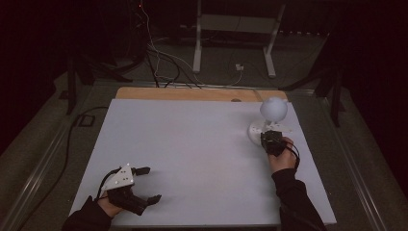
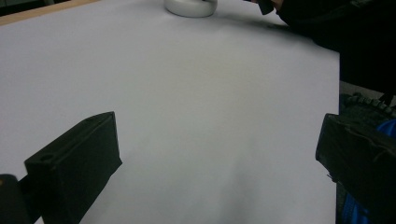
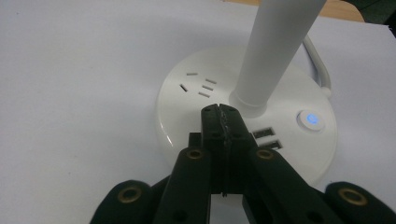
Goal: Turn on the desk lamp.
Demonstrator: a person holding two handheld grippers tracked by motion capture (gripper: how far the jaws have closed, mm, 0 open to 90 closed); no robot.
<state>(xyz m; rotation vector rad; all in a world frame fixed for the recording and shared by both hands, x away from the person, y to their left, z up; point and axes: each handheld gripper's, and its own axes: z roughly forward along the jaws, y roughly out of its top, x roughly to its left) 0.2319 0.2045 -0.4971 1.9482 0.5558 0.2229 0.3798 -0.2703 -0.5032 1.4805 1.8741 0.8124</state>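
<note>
A white lamp [image 1: 267,122] stands at the far right of the white table [image 1: 192,144], its round base [image 3: 187,100] flat on the surface and its stem [image 3: 275,46] rising from the middle to a round head [image 1: 274,109]. On the base top there are socket slots [image 3: 198,86] on one side of the stem, two USB ports [image 3: 264,137] by its foot, and a button [image 3: 311,119] lit blue; a white cord [image 3: 317,60] leaves the base behind the stem. The right gripper [image 3: 219,114] sits over the near edge of the base, jaws pressed together with nothing between them, tips just short of the stem foot. The left gripper [image 1: 144,185] rests well apart from the lamp, at the near left of the table, jaws spread wide over bare surface. In the left gripper view the base [image 2: 190,6] shows far ahead.
</note>
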